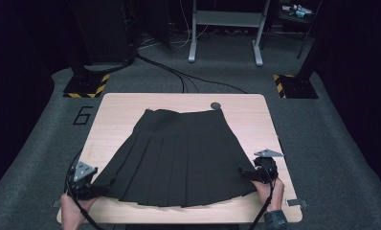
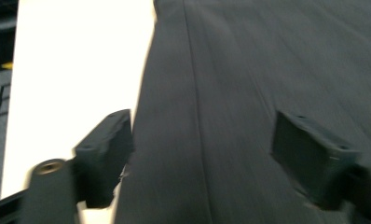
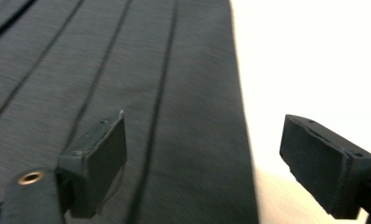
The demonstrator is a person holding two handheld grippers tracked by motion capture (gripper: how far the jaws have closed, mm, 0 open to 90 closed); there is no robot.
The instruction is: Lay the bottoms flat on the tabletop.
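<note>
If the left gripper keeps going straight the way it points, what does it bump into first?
Probably the black pleated skirt. The left gripper has its jaws open over the skirt's edge, with the fabric stretching straight ahead. How high it sits above the cloth is hard to tell.

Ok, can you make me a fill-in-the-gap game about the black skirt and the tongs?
1. The black pleated skirt lies spread flat on the light wooden ____.
2. Both the left tongs and the right tongs have their jaws ____.
3. The skirt's narrow waistband points ____ from the person.
4. The small dark round disc lies just beyond the skirt's ____.

Missing words: table; open; away; waistband
</note>
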